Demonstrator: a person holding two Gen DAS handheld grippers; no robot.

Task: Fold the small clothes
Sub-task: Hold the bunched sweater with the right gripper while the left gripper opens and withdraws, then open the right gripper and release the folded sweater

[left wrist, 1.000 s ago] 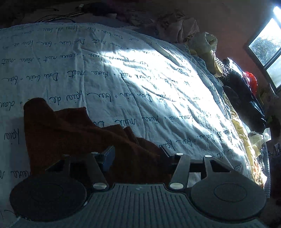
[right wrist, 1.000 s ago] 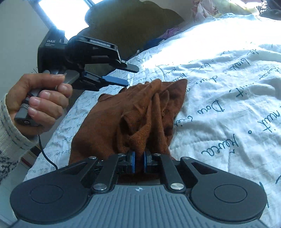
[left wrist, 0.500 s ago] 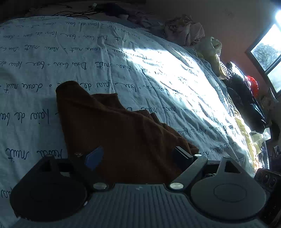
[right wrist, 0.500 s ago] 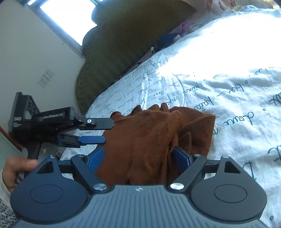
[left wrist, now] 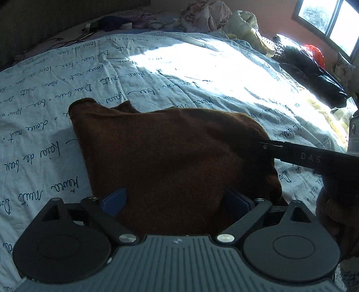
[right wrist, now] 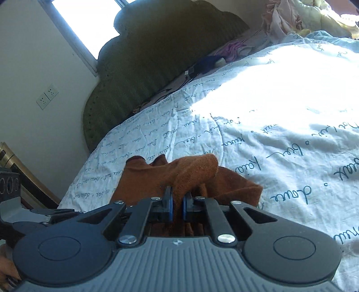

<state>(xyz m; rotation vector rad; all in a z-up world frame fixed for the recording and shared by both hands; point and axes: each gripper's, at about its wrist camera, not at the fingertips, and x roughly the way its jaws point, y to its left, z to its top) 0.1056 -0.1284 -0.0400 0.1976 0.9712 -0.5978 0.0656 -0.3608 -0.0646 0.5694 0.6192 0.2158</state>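
A brown cloth (left wrist: 170, 157) lies on a bed, on a white quilt (left wrist: 157, 74) printed with dark blue handwriting. In the left wrist view the left gripper (left wrist: 177, 200) has its fingers (left wrist: 114, 198) wide apart, one on each side of the near edge of the cloth; they do not press it, and it cannot be told whether they touch it. The cloth is spread out in front of this gripper, with a small corner standing up at its far left. From the right side of that view the right gripper (left wrist: 263, 143) reaches in, and its tip meets the right edge of the cloth. In the right wrist view the right gripper (right wrist: 177, 205) has its blue-padded fingers (right wrist: 170, 205) closed on a fold of the cloth (right wrist: 190, 175), which is bunched and raised between them, while the rest of it lies on the quilt (right wrist: 280, 116) just behind. Strong sunlight falls on the middle of the quilt. At the head of the bed stands a dark green headboard (right wrist: 145, 67), with a window (right wrist: 89, 20) above it and two wall sockets (right wrist: 47, 96) to its left. A pile of clothes (left wrist: 208, 13) lies at the far edge of the bed, and another window (left wrist: 329, 22) shows at the upper right of the left wrist view.
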